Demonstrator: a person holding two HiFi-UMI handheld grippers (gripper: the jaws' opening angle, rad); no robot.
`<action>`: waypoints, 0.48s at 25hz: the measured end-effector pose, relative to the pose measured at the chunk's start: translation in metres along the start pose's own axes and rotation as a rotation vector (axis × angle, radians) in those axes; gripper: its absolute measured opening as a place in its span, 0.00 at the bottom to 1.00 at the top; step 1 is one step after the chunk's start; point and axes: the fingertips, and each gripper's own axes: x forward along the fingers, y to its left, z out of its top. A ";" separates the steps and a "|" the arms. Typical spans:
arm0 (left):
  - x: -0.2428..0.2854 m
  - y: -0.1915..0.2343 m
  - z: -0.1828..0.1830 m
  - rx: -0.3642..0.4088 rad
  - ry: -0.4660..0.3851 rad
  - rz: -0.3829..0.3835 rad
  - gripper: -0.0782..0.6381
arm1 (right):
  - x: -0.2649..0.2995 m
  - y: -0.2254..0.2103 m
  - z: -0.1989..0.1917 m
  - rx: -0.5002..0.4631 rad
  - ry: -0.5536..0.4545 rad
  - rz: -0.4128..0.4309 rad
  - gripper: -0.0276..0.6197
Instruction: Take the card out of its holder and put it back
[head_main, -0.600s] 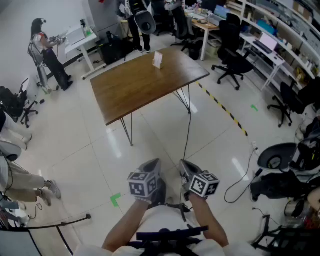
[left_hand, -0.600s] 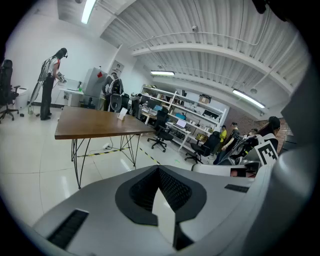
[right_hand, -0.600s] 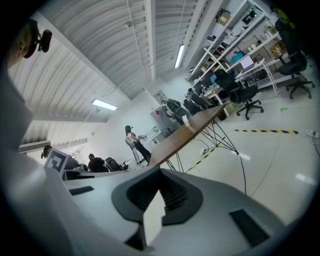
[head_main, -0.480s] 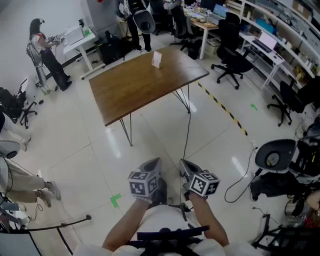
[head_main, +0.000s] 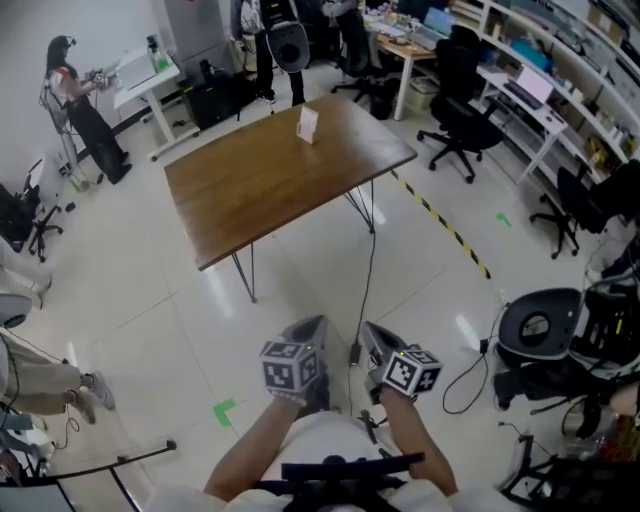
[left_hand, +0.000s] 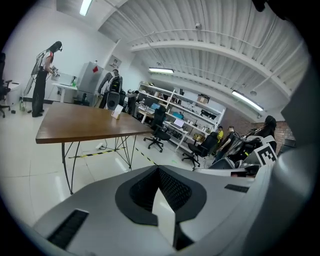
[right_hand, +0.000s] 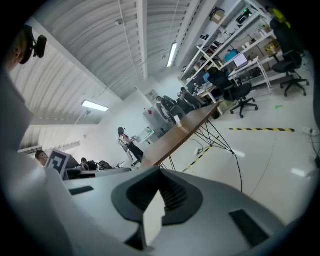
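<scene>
Since the table (head_main: 250, 200) is well off, I hold left gripper (head_main: 304, 330) and right gripper (head_main: 374, 334) at my waist, both closed, empty. Card (head_main: 307, 122) stands at far edge, untouched.

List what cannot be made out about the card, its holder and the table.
- Head view: the card is too small and far to tell from its holder or to read any print.
- Left gripper view: the same card is tiny, holder indistinct.
- Right gripper view: the table is seen nearly edge-on, so what stands on it cannot be told.
- Head view: the hand holding the left hand-held gripper is hidden under its marker cube.
</scene>
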 end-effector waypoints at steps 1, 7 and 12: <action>0.006 0.004 0.006 -0.004 -0.002 0.000 0.10 | 0.007 -0.002 0.006 0.004 -0.004 0.000 0.05; 0.047 0.028 0.048 -0.008 -0.013 -0.004 0.10 | 0.047 -0.019 0.052 -0.019 -0.023 -0.014 0.05; 0.071 0.058 0.080 -0.014 -0.010 -0.002 0.10 | 0.088 -0.022 0.076 -0.024 -0.020 -0.027 0.05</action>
